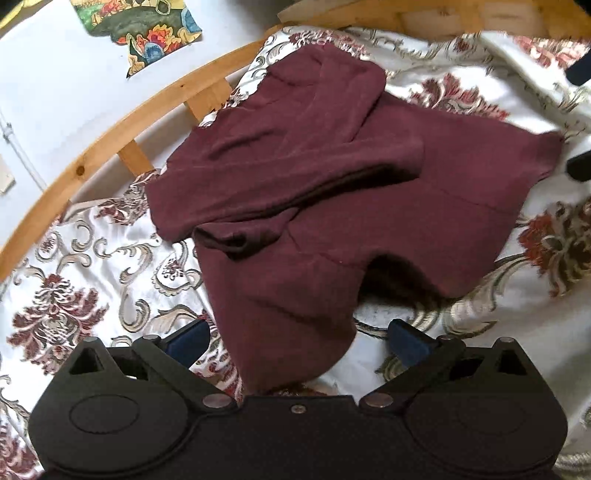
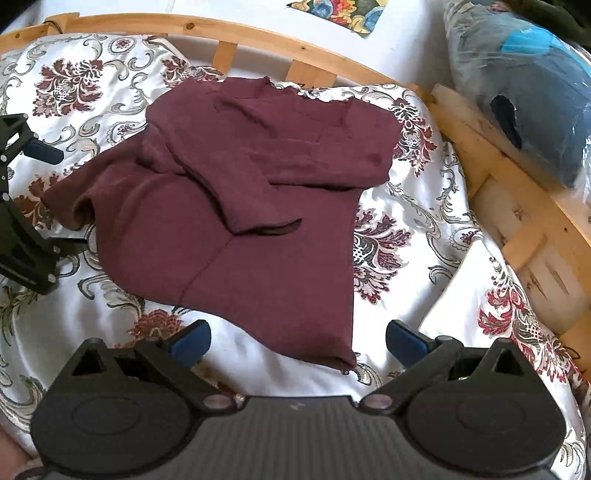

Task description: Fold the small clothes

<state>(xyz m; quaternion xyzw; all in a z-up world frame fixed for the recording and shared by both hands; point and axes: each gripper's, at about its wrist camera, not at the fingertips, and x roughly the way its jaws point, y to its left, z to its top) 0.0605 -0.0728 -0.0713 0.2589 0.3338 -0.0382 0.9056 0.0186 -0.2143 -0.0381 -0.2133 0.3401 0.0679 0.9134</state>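
Observation:
A maroon garment [image 1: 314,177] lies partly folded on a floral bedspread [image 1: 92,266], one sleeve laid across its body. In the left wrist view my left gripper [image 1: 299,339] stands open wide, a loose maroon corner lying between its blue pads untouched. The right wrist view shows the same garment [image 2: 236,192] with its near hem corner between the spread fingers of my right gripper [image 2: 299,341], which is open too. My left gripper [image 2: 59,197] shows at that view's left edge, straddling the garment's left corner.
A curved wooden bed rail [image 1: 122,122] runs behind the bedspread [image 2: 424,258], and continues along the right [image 2: 517,206]. A plastic-wrapped blue bundle [image 2: 528,110] rests beyond the rail. A colourful printed cloth [image 1: 147,29] lies on the white surface behind.

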